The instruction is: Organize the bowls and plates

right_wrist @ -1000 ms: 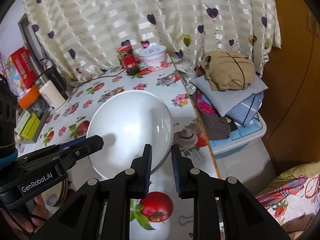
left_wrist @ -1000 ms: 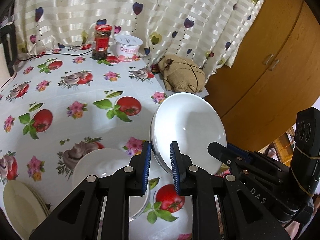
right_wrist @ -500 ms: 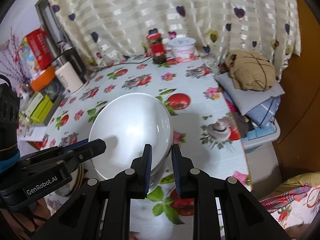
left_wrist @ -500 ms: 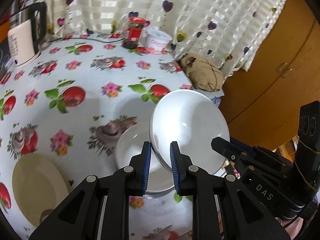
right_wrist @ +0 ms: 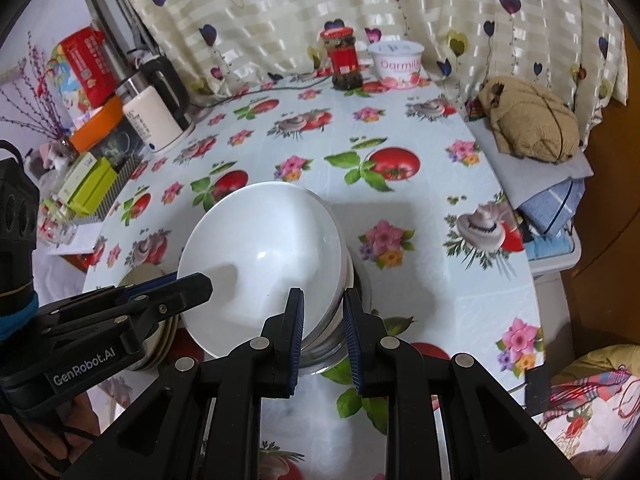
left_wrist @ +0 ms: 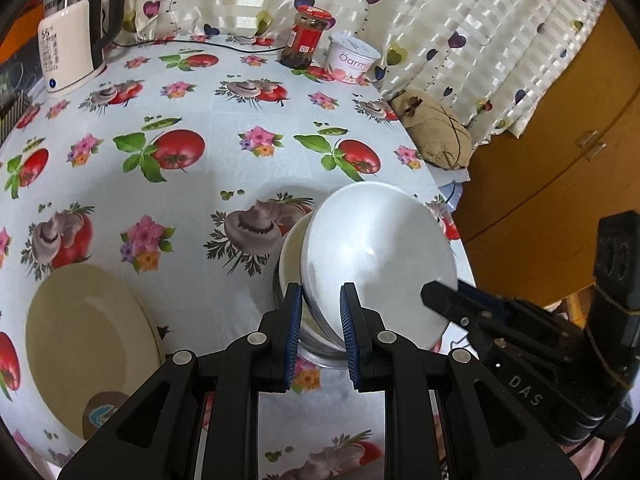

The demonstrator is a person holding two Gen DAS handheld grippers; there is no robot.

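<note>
Bowl (left_wrist: 380,256) of white ceramic sits tilted between my two grippers, near the right edge of the table (left_wrist: 208,184). My left gripper (left_wrist: 320,326) has its fingers closed to a narrow gap, clamped on the bowl's near-left rim. My right gripper (right_wrist: 323,326) pinches the opposite rim the same way. The bowl's open face leans toward the right gripper, its left rim raised, and its underside rests in a cream bowl (left_wrist: 294,256) stacked on a steel bowl (right_wrist: 340,344). A stack of cream plates (left_wrist: 88,344) lies by the near-left edge. At the far edge stand a kettle (left_wrist: 76,36), a jar (left_wrist: 306,38) and a yogurt tub (left_wrist: 352,60).
</note>
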